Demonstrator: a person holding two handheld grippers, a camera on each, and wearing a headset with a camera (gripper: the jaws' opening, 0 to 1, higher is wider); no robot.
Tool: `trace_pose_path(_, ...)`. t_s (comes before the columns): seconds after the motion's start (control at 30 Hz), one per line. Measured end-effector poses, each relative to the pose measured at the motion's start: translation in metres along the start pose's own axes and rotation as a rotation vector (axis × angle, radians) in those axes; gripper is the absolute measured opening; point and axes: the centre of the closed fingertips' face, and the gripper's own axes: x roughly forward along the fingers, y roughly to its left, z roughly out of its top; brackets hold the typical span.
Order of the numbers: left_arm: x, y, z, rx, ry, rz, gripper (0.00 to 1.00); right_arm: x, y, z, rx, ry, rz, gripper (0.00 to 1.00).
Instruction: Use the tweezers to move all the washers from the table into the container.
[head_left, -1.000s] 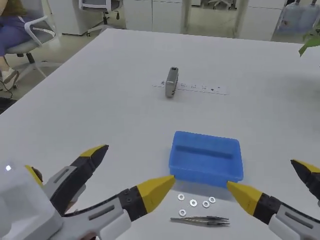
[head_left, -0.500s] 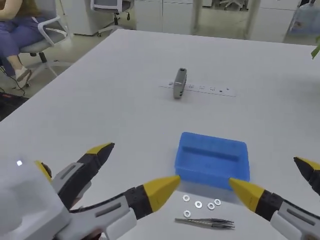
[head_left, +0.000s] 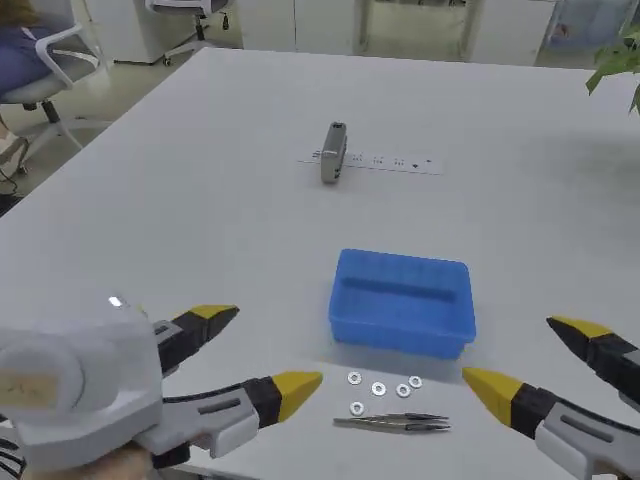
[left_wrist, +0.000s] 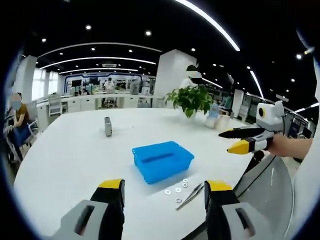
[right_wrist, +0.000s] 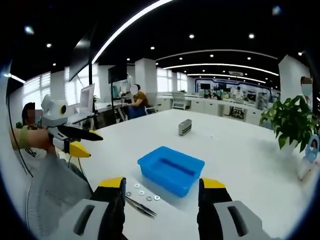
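Table (head_left: 190, 210) first: broad, white, and everything on it lies where it lay a second ago. Only my head has moved, so the whole scene sits a little differently in the head view. Blue container (head_left: 402, 300) stands in the near middle, open-topped, with nothing in it that I can make out.

My left gripper (head_left: 277, 345) hangs at the near left with its jaws spread wide on nothing. It reads lower in the head view than before, which I put down to the head turn more than to my hand. My right gripper (head_left: 508, 349) hangs at the near right, just as wide and just as empty.

Far beyond the container a small grey block (head_left: 333, 152) stands on what may be a flush socket strip; it is too small to be sure.

Tweezers (head_left: 392, 424) lie flat on the near side of the container, between my two grippers and touched by neither. Five washers (head_left: 379, 388) sit loose between the tweezers and the container's near wall: four in a rough row, and one closer to the tweezers' left end.

So I judge the task not yet begun. No washer has shifted, and the tweezers must be picked up first.
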Motion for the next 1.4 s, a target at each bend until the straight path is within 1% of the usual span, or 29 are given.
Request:
trace_pose_path(0.03, 0.006, -0.003, -0.004, 0.012, 0.028, -0.027, 0.64, 0.001, 0.003, -0.003, 0.001, 0.007, 0.015, 0.55)
trace_pose_path(0.07, 0.009, -0.006, -0.009, 0.023, 0.057, -0.05, 0.62, 0.001, 0.004, -0.004, 0.002, 0.01, 0.016, 0.53)
trace_pose_path(0.1, 0.013, -0.009, -0.013, 0.051, 0.081, -0.069, 0.58, 0.002, 0.005, -0.006, 0.002, 0.017, 0.02, 0.52)
trace_pose_path(0.13, 0.016, -0.01, -0.015, 0.077, 0.095, -0.082, 0.56, 0.003, 0.006, -0.01, 0.001, 0.03, 0.028, 0.51)
trace_pose_path(0.17, 0.018, -0.013, -0.019, 0.091, 0.117, -0.097, 0.55, 0.004, 0.007, -0.015, -0.007, 0.049, 0.033, 0.49)
trace_pose_path(0.23, 0.023, -0.018, -0.025, 0.102, 0.152, -0.133, 0.56, 0.006, 0.008, -0.021, -0.026, 0.077, 0.042, 0.46)
trace_pose_path(0.3, 0.028, -0.023, -0.03, 0.079, 0.179, -0.165, 0.54, 0.009, 0.01, -0.029, -0.085, 0.118, 0.062, 0.4)
trace_pose_path(0.33, 0.031, -0.024, -0.034, 0.086, 0.202, -0.179, 0.52, 0.011, 0.011, -0.039, -0.115, 0.163, 0.078, 0.37)
trace_pose_path(0.4, 0.033, -0.024, -0.041, 0.132, 0.243, -0.182, 0.49, 0.015, 0.011, -0.051, -0.17, 0.218, 0.097, 0.34)
trace_pose_path(0.43, 0.034, -0.025, -0.044, 0.147, 0.258, -0.186, 0.47, 0.018, 0.012, -0.055, -0.186, 0.235, 0.108, 0.33)
trace_pose_path(0.5, 0.038, -0.029, -0.047, 0.171, 0.273, -0.2, 0.43, 0.022, 0.016, -0.06, -0.194, 0.258, 0.139, 0.31)
trace_pose_path(0.53, 0.039, -0.031, -0.048, 0.181, 0.278, -0.207, 0.4, 0.024, 0.016, -0.061, -0.202, 0.261, 0.149, 0.31)
trace_pose_path(0.57, 0.04, -0.032, -0.051, 0.205, 0.291, -0.22, 0.38, 0.026, 0.018, -0.064, -0.217, 0.275, 0.167, 0.29)
trace_pose_path(0.63, 0.041, -0.033, -0.057, 0.245, 0.319, -0.227, 0.35, 0.029, 0.021, -0.07, -0.251, 0.309, 0.199, 0.28)
trace_pose_path(0.67, 0.043, -0.034, -0.06, 0.265, 0.335, -0.233, 0.33, 0.032, 0.022, -0.074, -0.28, 0.331, 0.216, 0.27)
trace_pose_path(0.73, 0.045, -0.036, -0.064, 0.283, 0.346, -0.242, 0.29, 0.035, 0.026, -0.08, -0.313, 0.365, 0.252, 0.26)
trace_pose_path(0.77, 0.046, -0.036, -0.065, 0.289, 0.352, -0.247, 0.27, 0.038, 0.028, -0.083, -0.345, 0.375, 0.267, 0.25)
trace_pose_path(0.83, 0.049, -0.037, -0.067, 0.3, 0.364, -0.25, 0.26, 0.041, 0.031, -0.09, -0.384, 0.413, 0.304, 0.24)
trace_pose_path(0.87, 0.05, -0.037, -0.069, 0.312, 0.377, -0.255, 0.25, 0.042, 0.033, -0.091, -0.399, 0.422, 0.319, 0.24)
trace_pose_path(0.9, 0.051, -0.036, -0.072, 0.323, 0.392, -0.256, 0.23, 0.044, 0.034, -0.094, -0.414, 0.438, 0.339, 0.23)
trace_pose_path(1.0, 0.055, -0.033, -0.079, 0.369, 0.436, -0.257, 0.2, 0.049, 0.036, -0.098, -0.448, 0.464, 0.373, 0.21)
trace_pose_path(1.07, 0.058, -0.029, -0.084, 0.403, 0.474, -0.247, 0.18, 0.052, 0.038, -0.102, -0.451, 0.487, 0.399, 0.18)
trace_pose_path(1.13, 0.059, -0.024, -0.087, 0.449, 0.503, -0.242, 0.16, 0.055, 0.039, -0.103, -0.456, 0.494, 0.419, 0.17)
trace_pose_path(1.2, 0.061, -0.025, -0.09, 0.461, 0.515, -0.245, 0.15, 0.059, 0.04, -0.106, -0.455, 0.513, 0.439, 0.15)
trace_pose_path(1.23, 0.063, -0.025, -0.091, 0.466, 0.523, -0.257, 0.14, 0.06, 0.041, -0.108, -0.459, 0.523, 0.451, 0.15)
trace_pose_path(1.33, 0.066, -0.025, -0.095, 0.474, 0.541, -0.274, 0.12, 0.064, 0.04, -0.114, -0.509, 0.557, 0.486, 0.15)
trace_pose_path(1.37, 0.067, -0.025, -0.095, 0.476, 0.544, -0.278, 0.12, 0.065, 0.041, -0.117, -0.527, 0.572, 0.505, 0.14)
trace_pose_path(1.4, 0.068, -0.026, -0.096, 0.479, 0.547, -0.288, 0.11, 0.067, 0.041, -0.117, -0.545, 0.574, 0.516, 0.14)
